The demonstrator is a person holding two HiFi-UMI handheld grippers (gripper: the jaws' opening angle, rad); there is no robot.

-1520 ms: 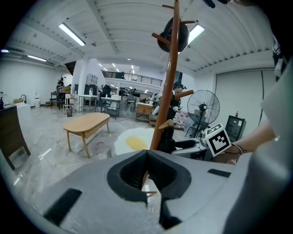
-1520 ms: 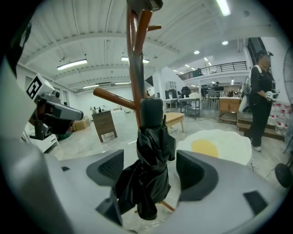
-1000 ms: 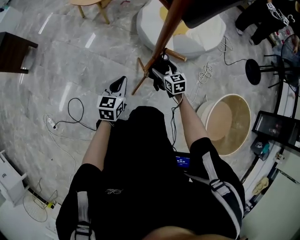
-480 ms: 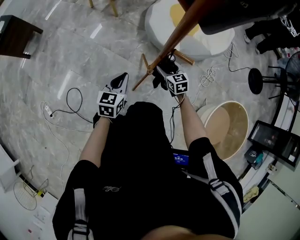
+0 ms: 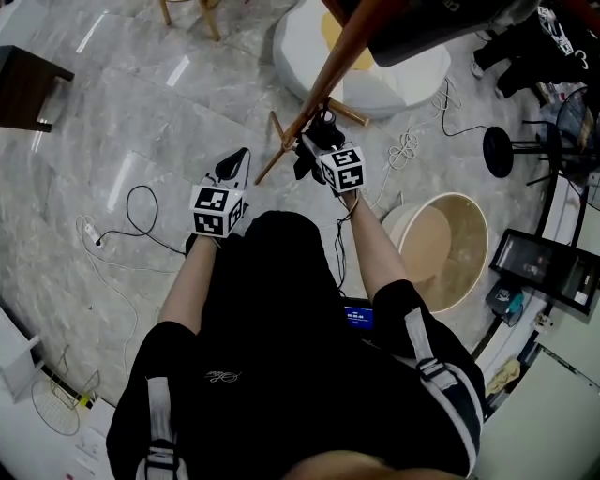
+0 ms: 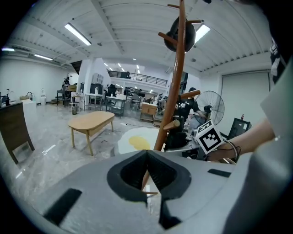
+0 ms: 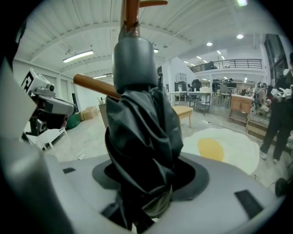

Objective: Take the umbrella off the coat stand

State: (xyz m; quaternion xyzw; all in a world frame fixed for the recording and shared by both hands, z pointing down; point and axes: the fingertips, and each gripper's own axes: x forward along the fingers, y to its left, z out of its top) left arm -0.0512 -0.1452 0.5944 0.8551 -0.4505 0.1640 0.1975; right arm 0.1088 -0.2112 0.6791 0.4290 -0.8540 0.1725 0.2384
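Note:
The wooden coat stand (image 5: pixel 323 80) rises in front of me, its pole (image 6: pixel 176 91) topped by pegs. A folded black umbrella (image 7: pixel 142 137) hangs against the pole, its cap just under a peg (image 7: pixel 94 86). My right gripper (image 5: pixel 311 150) is at the stand's lower pole and its jaws are closing. The umbrella's bunched fabric fills the gap between them and is squeezed. My left gripper (image 5: pixel 239 159) hovers to the left of the stand, jaws (image 6: pixel 146 153) together with nothing in them. From the left gripper view the right gripper's marker cube (image 6: pixel 208 136) shows beside the umbrella (image 6: pixel 176 137).
A white and yellow egg-shaped rug (image 5: pixel 375 80) lies behind the stand's splayed legs (image 5: pixel 267 169). A round wooden tub (image 5: pixel 459 248) sits to the right, cables (image 5: pixel 141 220) trail on the floor to the left. A dark garment (image 5: pixel 431 23) hangs high on the stand. A wooden table (image 6: pixel 91 122) stands farther off.
The right gripper's jaws have drawn in around the umbrella and that hand has risen slightly along the pole. The left gripper has stayed where it was.

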